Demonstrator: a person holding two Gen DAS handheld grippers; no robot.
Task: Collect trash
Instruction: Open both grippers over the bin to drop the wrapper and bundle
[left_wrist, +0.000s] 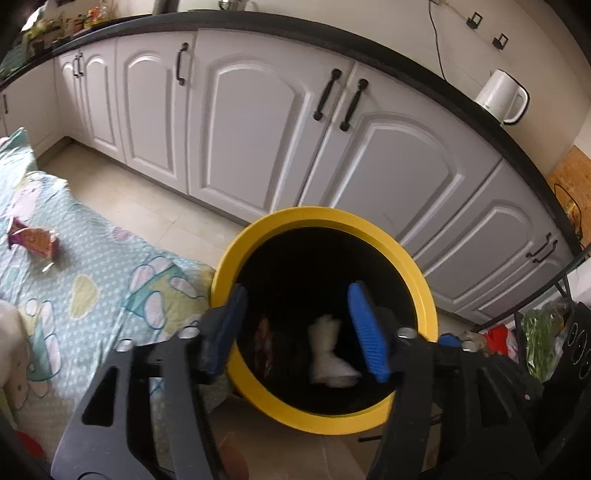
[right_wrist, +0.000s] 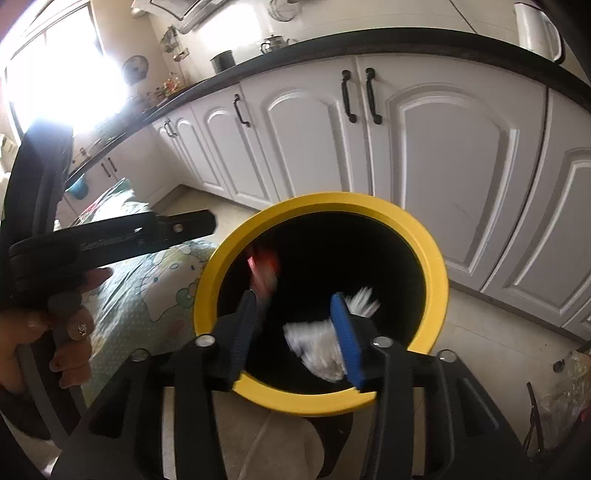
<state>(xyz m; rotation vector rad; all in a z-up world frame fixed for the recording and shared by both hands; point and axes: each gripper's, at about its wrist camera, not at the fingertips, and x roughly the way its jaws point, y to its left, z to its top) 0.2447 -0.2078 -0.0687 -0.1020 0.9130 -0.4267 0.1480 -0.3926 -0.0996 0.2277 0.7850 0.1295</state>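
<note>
Left gripper (left_wrist: 299, 328) over bin mouth, jaws spread, nothing between them. Right gripper (right_wrist: 295, 339) also splayed wide above yellow-rimmed bin (right_wrist: 436, 273), empty. White tissue (left_wrist: 330, 354) and red wrapper (right_wrist: 264, 269) blurred inside bin; we judge drop step in hand. One pink wrapper (left_wrist: 33, 240) on patterned sheet (left_wrist: 103, 273), well apart from bin. Next move, we reckon: left gripper swings to that wrapper, closes on thin crinkly edge. Cabinets (left_wrist: 258, 140) behind.
</note>
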